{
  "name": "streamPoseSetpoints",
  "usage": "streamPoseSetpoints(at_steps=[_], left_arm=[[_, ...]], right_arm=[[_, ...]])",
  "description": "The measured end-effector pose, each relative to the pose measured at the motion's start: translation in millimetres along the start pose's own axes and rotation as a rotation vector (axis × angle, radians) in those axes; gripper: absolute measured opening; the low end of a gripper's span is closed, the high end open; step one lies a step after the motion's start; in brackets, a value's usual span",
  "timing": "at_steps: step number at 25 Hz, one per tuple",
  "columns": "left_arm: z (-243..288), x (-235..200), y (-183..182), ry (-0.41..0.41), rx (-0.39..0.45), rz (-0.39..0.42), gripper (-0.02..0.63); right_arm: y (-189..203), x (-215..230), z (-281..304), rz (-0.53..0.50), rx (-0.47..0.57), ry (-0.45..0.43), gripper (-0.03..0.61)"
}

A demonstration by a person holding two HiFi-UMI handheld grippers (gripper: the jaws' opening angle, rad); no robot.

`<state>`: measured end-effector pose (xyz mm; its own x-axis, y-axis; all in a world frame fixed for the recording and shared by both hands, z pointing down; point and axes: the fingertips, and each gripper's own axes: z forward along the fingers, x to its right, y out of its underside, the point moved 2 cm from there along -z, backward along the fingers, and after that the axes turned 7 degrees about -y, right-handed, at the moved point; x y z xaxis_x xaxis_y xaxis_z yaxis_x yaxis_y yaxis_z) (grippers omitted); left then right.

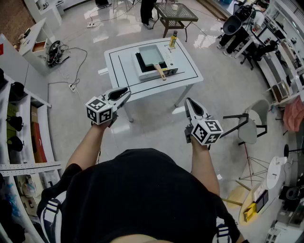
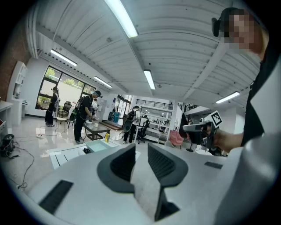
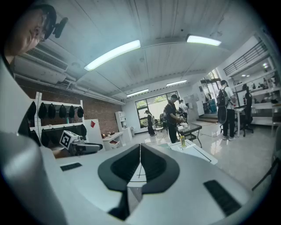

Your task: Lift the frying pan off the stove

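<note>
1. the left gripper (image 2: 141, 154) had its jaws a narrow gap apart, with nothing between them (only the room beyond showed through the slot).
2. the right gripper (image 3: 140, 154) had its jaws pressed together and empty.
3. both grippers were held out in front of the person's body, close to level, above the glossy floor (image 1: 156, 123). they stood short of the table and touched nothing on it.
4. the frying pan (image 1: 151, 55), pale and rectangular, sat on the stove (image 1: 142, 74), well apart from both grippers. its wooden handle (image 1: 160, 72) pointed towards the person.
5. the stove stood near the middle of the white table (image 1: 187, 66), inside a black outline marked on the top. a yellow bottle (image 1: 173, 39) stood upright at the table's far edge.
6. further out, a small dark table (image 1: 176, 13) stood beyond the white one, and a pale chair (image 1: 251, 132) stood to the right of the right gripper.
</note>
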<state>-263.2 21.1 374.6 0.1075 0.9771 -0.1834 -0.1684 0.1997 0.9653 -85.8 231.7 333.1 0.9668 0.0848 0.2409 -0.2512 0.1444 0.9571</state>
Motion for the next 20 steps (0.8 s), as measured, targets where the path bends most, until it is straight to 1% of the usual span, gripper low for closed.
streamPoseSetpoints(at_steps=[3,9,13,20], left_arm=[[-4,10,8,0.010,-0.019,-0.008,0.091],[-24,12,7,-0.007,-0.020,-0.011,0.084],[-31,7,9,-0.015,-0.023,-0.014,0.084],[-34,4,11,-0.005,-0.030,-0.006,0.083]], right_arm=[[7,0,-4,0.009,-0.014,0.032,0.009],[8,-16,0,-0.016,-0.025,0.029,0.006],[9,-18,2,-0.021,-0.039,0.035,0.006],[12,-12,4,0.036,-0.023,0.070,0.008]])
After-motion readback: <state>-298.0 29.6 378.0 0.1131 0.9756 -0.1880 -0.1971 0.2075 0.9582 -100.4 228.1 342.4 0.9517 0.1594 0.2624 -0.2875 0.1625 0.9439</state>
